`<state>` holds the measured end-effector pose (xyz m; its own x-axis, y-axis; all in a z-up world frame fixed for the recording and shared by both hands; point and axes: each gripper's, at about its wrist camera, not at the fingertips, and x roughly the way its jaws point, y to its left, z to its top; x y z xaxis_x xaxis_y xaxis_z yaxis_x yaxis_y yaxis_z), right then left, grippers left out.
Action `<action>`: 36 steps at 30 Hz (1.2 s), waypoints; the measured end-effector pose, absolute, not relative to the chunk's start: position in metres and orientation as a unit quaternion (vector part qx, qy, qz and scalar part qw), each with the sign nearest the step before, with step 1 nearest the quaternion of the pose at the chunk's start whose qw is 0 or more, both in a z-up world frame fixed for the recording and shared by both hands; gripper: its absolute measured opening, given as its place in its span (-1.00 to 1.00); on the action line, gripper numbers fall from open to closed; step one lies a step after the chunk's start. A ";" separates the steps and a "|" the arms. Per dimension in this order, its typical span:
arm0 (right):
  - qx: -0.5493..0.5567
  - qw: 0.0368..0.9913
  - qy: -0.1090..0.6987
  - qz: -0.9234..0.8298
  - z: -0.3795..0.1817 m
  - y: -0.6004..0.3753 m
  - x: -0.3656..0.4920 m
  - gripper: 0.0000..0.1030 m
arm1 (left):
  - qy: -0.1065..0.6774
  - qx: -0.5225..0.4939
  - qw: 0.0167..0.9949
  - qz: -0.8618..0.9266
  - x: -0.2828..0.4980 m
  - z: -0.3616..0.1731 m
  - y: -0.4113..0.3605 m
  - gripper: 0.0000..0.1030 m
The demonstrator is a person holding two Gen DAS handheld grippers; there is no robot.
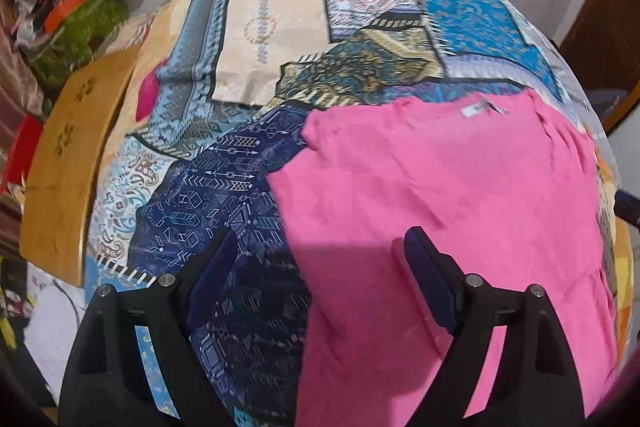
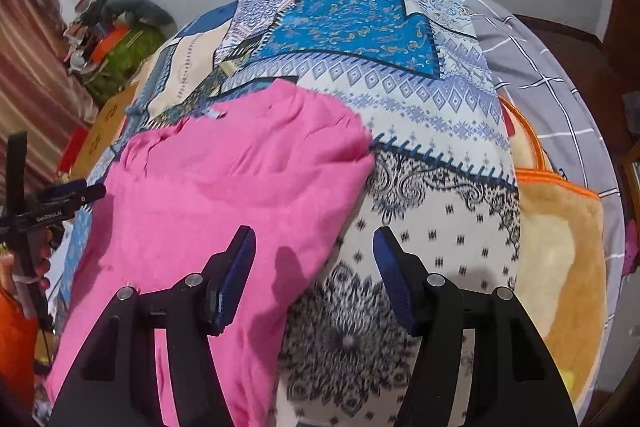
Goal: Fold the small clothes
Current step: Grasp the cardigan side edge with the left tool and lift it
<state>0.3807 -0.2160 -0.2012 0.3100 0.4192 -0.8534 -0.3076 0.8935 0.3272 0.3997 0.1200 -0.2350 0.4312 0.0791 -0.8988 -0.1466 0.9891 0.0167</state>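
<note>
You are between folds: the pink garment [image 1: 440,211] lies spread on the patchwork bedspread [image 1: 256,39], its collar label at the far edge, and neither tool has hold of it. Your left gripper [image 1: 316,251] hangs over the garment's left border with its tongs wide apart, one finger above the dark blue patch and the other above the pink cloth, nothing between the pads. Your right gripper [image 2: 314,251] hovers over the garment's right border, tongs apart too, the left finger over the pink cloth and the right over the black-and-white print, clamped on nothing. In the right wrist view the sleeve [image 2: 320,139] on that side looks bunched and partly turned in.

The next move, as I judge it, calls for a pinch on each side edge: lower each tool until one pad slides under the hem, close on the pink layer alone without catching the bedspread, then bring the sides toward the middle evenly so the cloth does not drag or wrinkle
</note>
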 end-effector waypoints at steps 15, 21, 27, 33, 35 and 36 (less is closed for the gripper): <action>0.095 0.805 0.539 0.229 -0.226 -0.200 0.422 -0.74 | 0.531 -0.157 0.832 0.040 0.451 -0.265 0.146 -0.03; 0.050 0.823 0.516 0.235 -0.223 -0.181 0.428 -0.82 | 0.526 -0.151 0.836 0.037 0.466 -0.264 0.142 -0.84; 0.032 0.835 0.507 0.212 -0.221 -0.176 0.449 -0.84 | 0.518 -0.082 0.847 0.084 0.480 -0.266 0.139 -0.87; 0.023 0.834 0.513 0.201 -0.219 -0.175 0.453 -0.81 | 0.520 -0.079 0.845 0.094 0.486 -0.270 0.148 -0.86; 0.025 0.830 0.519 0.205 -0.216 -0.177 0.449 -0.77 | 0.527 -0.081 0.842 0.088 0.483 -0.271 0.147 -0.86; 0.023 0.829 0.521 0.203 -0.214 -0.178 0.447 -0.77 | 0.526 -0.082 0.842 0.089 0.480 -0.270 0.148 -0.84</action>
